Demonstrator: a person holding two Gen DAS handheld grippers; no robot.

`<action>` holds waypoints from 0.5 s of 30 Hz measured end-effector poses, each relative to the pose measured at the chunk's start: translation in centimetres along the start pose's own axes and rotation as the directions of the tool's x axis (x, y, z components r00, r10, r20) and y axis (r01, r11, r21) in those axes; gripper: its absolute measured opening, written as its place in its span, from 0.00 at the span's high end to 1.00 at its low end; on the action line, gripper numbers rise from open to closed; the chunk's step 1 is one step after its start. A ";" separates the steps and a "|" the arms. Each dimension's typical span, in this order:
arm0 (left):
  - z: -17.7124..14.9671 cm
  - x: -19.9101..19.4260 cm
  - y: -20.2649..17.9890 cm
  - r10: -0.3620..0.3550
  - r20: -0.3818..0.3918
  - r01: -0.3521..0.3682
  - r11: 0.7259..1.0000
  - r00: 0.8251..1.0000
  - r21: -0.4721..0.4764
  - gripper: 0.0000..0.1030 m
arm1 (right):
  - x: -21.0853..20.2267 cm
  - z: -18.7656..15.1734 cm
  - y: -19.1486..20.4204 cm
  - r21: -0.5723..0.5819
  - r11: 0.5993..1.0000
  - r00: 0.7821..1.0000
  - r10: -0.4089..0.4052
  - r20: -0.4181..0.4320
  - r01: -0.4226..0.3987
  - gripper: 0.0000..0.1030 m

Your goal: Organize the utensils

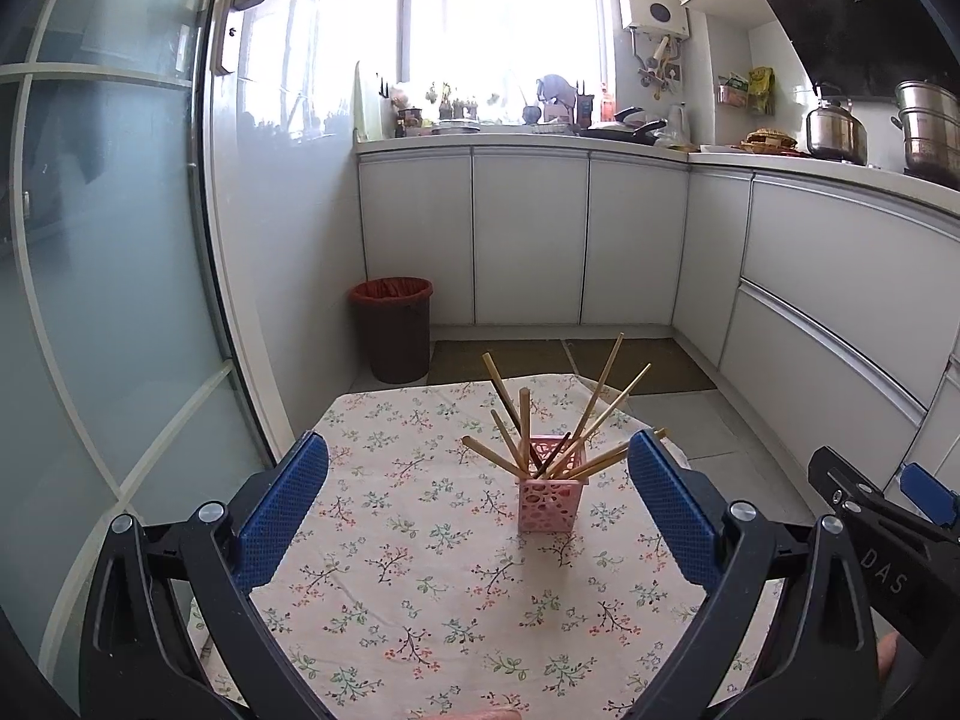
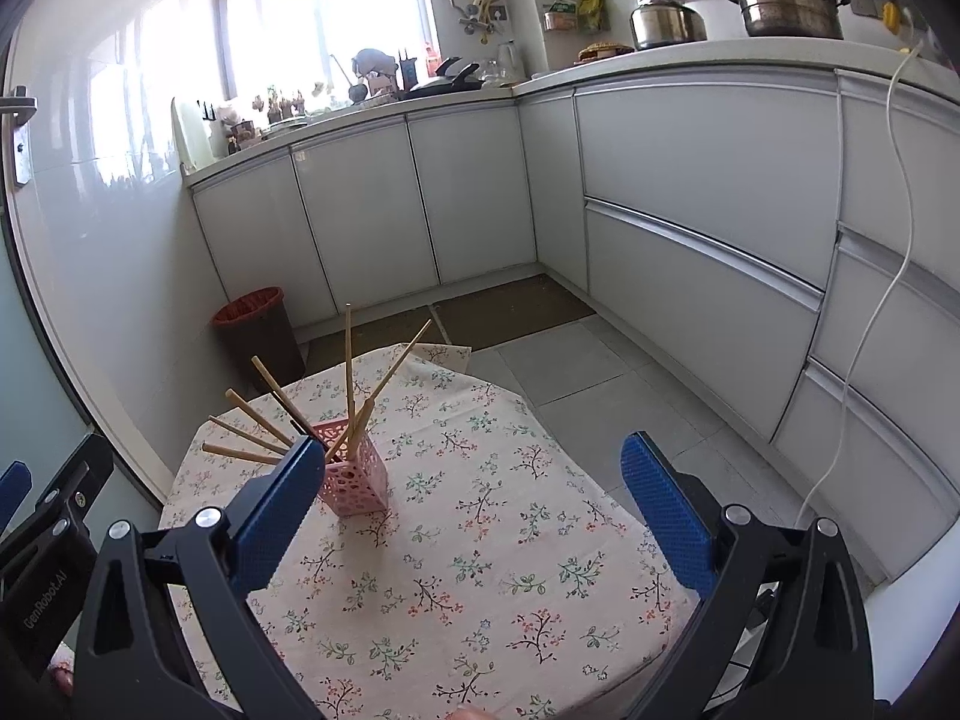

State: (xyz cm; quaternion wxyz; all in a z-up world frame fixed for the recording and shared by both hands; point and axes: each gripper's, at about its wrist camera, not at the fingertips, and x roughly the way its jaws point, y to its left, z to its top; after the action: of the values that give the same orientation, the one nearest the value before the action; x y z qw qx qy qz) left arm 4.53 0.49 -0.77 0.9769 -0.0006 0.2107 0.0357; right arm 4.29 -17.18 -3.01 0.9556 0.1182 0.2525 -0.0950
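A: Where do the chopsticks (image 1: pixel 558 420) sit?

B: They stand fanned out in a pink perforated holder (image 1: pixel 551 498), tips down, leaning in every direction. One dark stick is among the pale wooden ones.

A: And the holder?

B: It stands upright on the worktop (image 1: pixel 420 570), which is covered by a floral cloth. It is toward the far edge, roughly midway between the left and right sides in the left wrist view.

A: How do the grippers stand?

B: The left hand-held gripper (image 1: pixel 480 516) has its blue pads spread wide, holding nothing; the holder shows between them but farther off. The right hand-held gripper (image 2: pixel 474 516) is likewise spread apart and empty, over the near right part of the worktop. From its camera its left pad overlaps the holder's near corner, though touching cannot be told.

A: What lies beyond?

B: A dark bin with a red liner (image 1: pixel 393 330) stands on the floor past the far left corner, by white cabinets (image 1: pixel 528 240).
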 end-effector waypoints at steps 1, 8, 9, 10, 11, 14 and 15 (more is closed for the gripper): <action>0.0 0.1 0.0 -0.001 -0.003 0.001 1.000 1.000 -0.001 0.07 | 0.1 0.0 0.1 -0.003 1.000 1.000 -0.001 -0.001 0.001 0.07; -0.2 0.3 0.0 0.002 -0.011 -0.002 1.000 1.000 -0.001 0.07 | 0.5 -0.2 0.1 0.003 1.000 1.000 0.003 -0.016 -0.003 0.07; -0.2 0.3 0.0 0.002 -0.012 -0.002 1.000 1.000 -0.002 0.07 | 0.6 -0.2 0.1 0.004 1.000 1.000 0.003 -0.017 -0.003 0.07; -0.2 0.4 0.0 0.001 -0.014 -0.001 1.000 1.000 -0.002 0.07 | 0.6 -0.2 0.2 0.004 1.000 1.000 0.003 -0.018 -0.002 0.07; -0.2 0.4 0.0 0.001 -0.014 -0.001 1.000 1.000 -0.002 0.07 | 0.6 -0.2 0.2 0.003 1.000 1.000 0.003 -0.018 -0.002 0.07; -0.2 0.4 0.0 0.002 -0.015 -0.002 1.000 1.000 -0.001 0.07 | 0.7 -0.2 0.3 0.001 1.000 1.000 0.005 -0.021 -0.005 0.07; -0.2 0.5 -0.1 0.002 -0.017 -0.002 1.000 1.000 -0.001 0.07 | 0.7 -0.3 0.3 0.001 1.000 1.000 0.005 -0.022 -0.005 0.07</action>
State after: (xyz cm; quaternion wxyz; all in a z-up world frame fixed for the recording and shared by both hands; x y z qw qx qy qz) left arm 4.91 0.44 -1.13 0.9750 -0.0013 0.2192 0.0367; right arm 4.83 -16.91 -3.57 0.9530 0.1202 0.2625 -0.0913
